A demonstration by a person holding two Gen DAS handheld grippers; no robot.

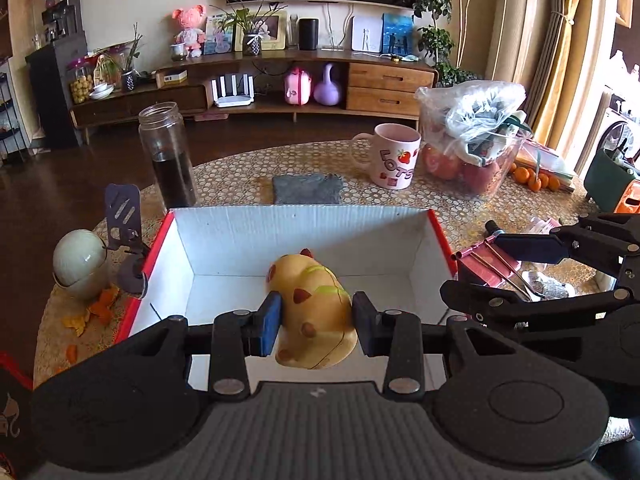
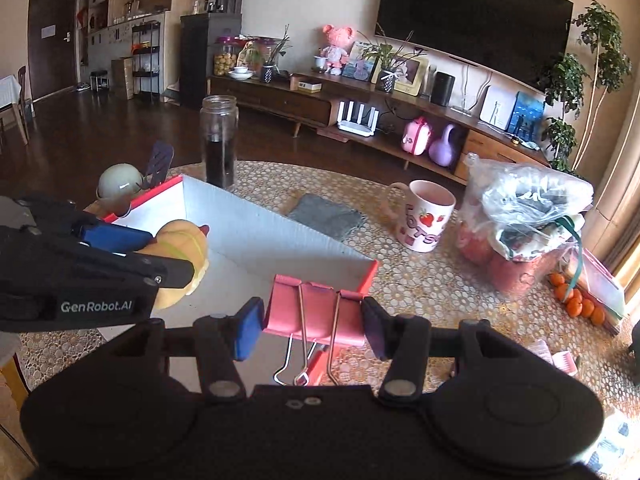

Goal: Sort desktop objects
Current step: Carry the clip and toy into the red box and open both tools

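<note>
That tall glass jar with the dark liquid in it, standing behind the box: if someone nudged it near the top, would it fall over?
Quite possibly. The tall clear glass jar looks narrow for its height, so a push near the rim could tip it. The dark liquid fills only its lower part, which probably steadies it somewhat. It has no lid, so a tip would likely spill, and glass may crack on the patterned table.

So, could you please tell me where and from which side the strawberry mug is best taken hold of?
Probably the handle: the strawberry mug stands upright with its loop sticking out sideways, towards the glass jar. Come from that side, over the grey cloth, since the plastic bag crowds the opposite side. Both tongs are full now.
</note>
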